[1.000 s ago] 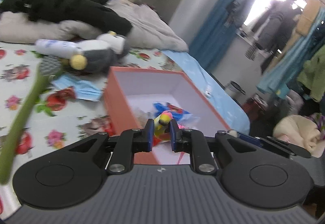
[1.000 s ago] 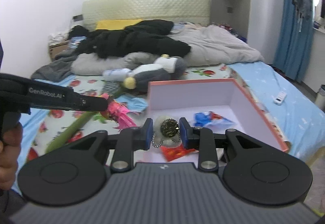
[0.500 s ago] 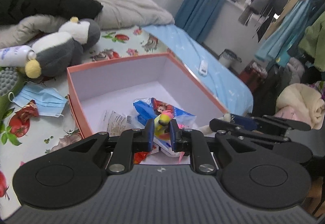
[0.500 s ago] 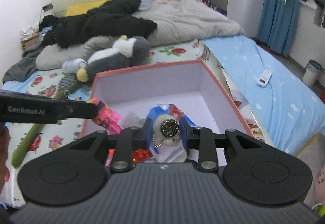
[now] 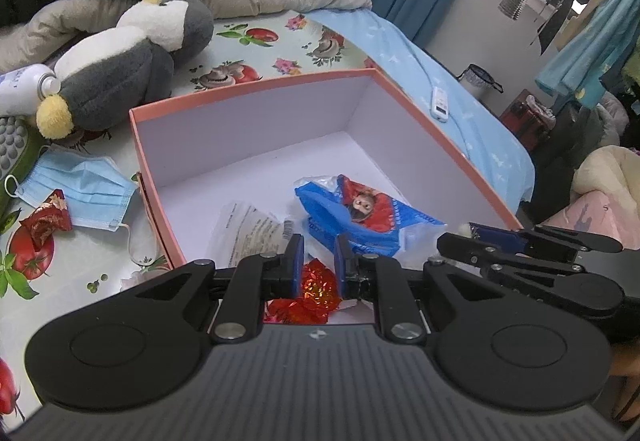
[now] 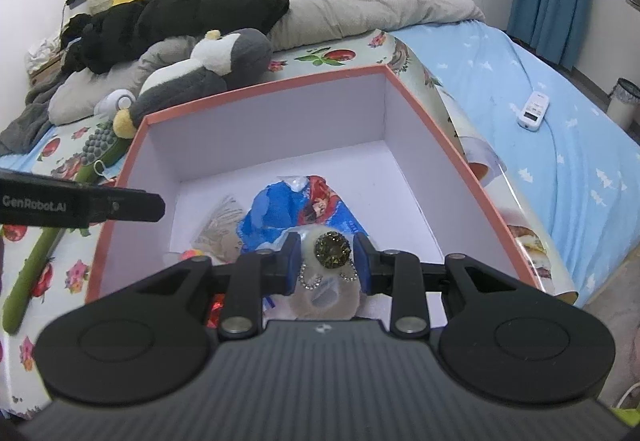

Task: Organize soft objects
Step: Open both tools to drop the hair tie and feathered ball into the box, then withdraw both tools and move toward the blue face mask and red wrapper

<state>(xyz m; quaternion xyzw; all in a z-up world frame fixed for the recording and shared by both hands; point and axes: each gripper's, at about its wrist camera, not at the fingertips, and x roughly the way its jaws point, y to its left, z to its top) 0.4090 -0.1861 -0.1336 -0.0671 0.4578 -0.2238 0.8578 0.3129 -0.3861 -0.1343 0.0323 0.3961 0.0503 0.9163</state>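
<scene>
Between right claw [image 6: 325, 261] pads — fluffy jewelled clip [image 6: 332, 251], apparently gripped.

A snack bag [image 5: 372, 217] is lying inside the box [image 5: 256, 89] at centre frame; a plush penguin [image 5: 120, 69] is lying upper left, behind it.

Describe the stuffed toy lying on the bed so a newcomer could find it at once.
On the bed's floral sheet, look just behind the far left corner of the open orange box. The plush penguin lies there on its side, grey and white with yellow feet, the only stuffed animal in sight.
</scene>
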